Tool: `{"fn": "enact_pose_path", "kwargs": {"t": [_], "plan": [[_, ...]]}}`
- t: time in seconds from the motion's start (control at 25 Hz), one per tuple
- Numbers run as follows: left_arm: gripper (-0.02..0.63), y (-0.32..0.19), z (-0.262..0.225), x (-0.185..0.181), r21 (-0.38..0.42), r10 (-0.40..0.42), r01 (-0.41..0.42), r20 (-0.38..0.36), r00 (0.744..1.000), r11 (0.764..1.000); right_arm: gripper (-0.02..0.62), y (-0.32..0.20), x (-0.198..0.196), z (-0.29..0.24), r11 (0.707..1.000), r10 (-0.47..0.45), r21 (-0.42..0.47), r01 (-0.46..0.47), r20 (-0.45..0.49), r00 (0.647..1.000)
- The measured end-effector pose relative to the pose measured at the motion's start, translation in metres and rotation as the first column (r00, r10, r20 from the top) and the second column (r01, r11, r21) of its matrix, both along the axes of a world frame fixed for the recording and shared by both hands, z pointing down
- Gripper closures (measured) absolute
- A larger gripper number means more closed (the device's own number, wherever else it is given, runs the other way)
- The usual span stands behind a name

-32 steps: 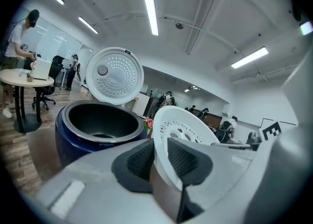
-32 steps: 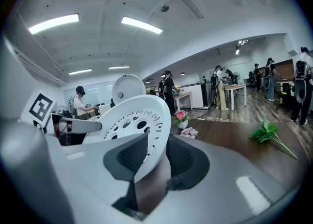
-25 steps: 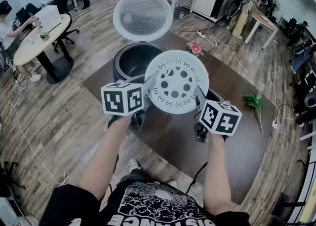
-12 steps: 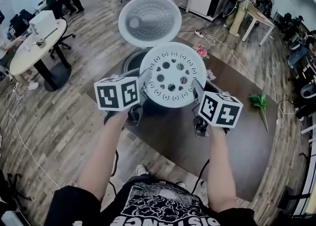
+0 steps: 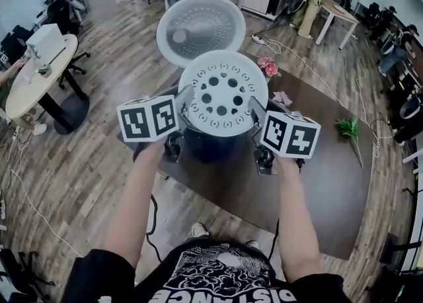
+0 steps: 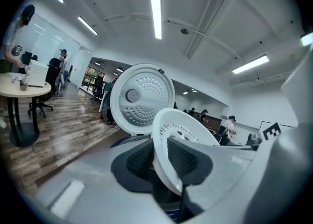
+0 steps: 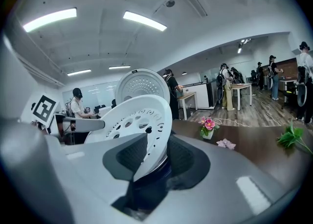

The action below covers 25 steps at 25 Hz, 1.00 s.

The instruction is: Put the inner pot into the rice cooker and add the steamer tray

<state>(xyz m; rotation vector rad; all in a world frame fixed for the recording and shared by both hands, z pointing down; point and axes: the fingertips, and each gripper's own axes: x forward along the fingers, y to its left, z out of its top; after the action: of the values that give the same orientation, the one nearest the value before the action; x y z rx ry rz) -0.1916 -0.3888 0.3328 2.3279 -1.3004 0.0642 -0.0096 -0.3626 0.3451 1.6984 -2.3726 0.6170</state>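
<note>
**Steamer tray held over the cooker, not yet seated**

We find the left gripper (image 6: 160,159) clamped on one edge of the white, round, perforated plastic steamer tray (image 5: 221,93). Its dark ribbed pads press on both faces of the rim. The right gripper (image 7: 149,157) grips the opposite edge in the same manner. The tray hangs between the two, tilted, with its far edge higher than its near edge.

The tray sits directly above the dark, round-bodied rice cooker (image 5: 205,146) and clear of its opening. Only the front wall of the cooker shows beneath it. The cooker's white, dimpled lid (image 5: 200,29) stands fully open behind and above the tray, so access is unobstructed.

We cannot confirm the inner pot: the tray covers the cooker's mouth in the head view, and neither gripper view looks into the cavity. We see no loose pot on the brown table (image 5: 317,176) beside the cooker, which suggests it is already in place. We record this as a judgement only.

Beyond the cooker, a small pink flower arrangement (image 5: 268,65) stands to its right, and a green leafy sprig (image 5: 348,126) lies further right, well apart.

Outstanding, in our assessment: level the tray, lower it into the cooker's mouth, and release both grips.
</note>
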Motion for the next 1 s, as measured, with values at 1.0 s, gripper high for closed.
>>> {"fn": "enact_pose_path", "kwargs": {"t": [1.0], "plan": [[0.512, -0.027, 0.056, -0.002, -0.097, 0.047, -0.036, 0.115, 0.992, 0.995, 0.451, -0.029, -0.004, 0.047, 0.996, 0.006, -0.091, -0.021, -0.164, 0.987]]}}
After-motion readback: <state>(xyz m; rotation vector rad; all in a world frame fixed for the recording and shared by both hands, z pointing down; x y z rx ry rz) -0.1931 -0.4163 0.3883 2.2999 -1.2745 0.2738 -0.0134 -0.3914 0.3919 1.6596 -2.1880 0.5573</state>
